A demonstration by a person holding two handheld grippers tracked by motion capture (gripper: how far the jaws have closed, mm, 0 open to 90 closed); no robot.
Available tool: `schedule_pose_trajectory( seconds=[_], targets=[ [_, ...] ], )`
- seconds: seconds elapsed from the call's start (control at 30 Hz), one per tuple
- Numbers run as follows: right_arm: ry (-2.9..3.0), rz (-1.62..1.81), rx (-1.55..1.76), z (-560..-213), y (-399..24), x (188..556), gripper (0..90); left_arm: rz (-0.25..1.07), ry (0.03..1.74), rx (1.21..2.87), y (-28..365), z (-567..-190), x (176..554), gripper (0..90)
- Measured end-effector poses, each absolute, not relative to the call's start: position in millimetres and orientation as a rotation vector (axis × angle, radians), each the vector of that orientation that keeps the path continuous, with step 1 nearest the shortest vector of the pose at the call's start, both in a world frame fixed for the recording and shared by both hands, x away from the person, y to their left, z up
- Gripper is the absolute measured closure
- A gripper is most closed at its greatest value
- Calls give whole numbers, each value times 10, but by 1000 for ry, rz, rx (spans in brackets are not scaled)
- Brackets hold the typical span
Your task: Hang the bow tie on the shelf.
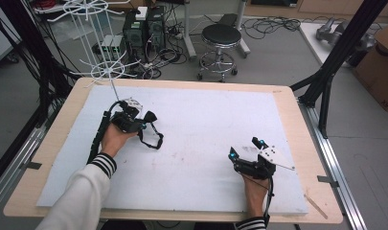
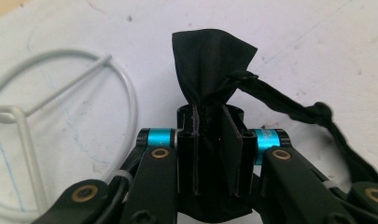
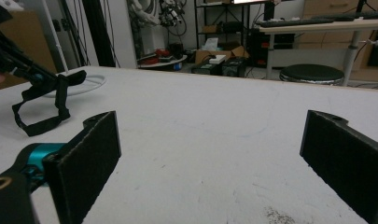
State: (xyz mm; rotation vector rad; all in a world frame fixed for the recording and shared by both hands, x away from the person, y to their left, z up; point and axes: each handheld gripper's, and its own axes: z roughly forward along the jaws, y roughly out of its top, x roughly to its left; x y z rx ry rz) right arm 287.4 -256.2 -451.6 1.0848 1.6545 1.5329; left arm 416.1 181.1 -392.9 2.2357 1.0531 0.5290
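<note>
A: Black fabric thing, a face mask (image 1: 150,116) with ear loops I think. In the high view the left tongs (image 1: 142,120) have it pinched, up at the far-left of the white surface (image 1: 206,120), right beside the wire rack (image 1: 108,72). Right tongs (image 1: 246,147) just sit near the front.

B: Left gripper view agrees: jaws clenched on the bunched cloth (image 2: 210,60), wire ring base (image 2: 65,116) next to it.

A: Right gripper view: jaws spread wide, nothing between. So grabbed but not hung yet, I'd guess.
</note>
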Motion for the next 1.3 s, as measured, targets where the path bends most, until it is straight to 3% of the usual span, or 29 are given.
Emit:
schedule_pose_trajectory(
  seconds=[1.3],
  targets=[
    [1658, 1527, 1099, -4513, -2557, 2873, 41, 666, 840, 1869, 2134, -3195, 3579, 765]
  ],
)
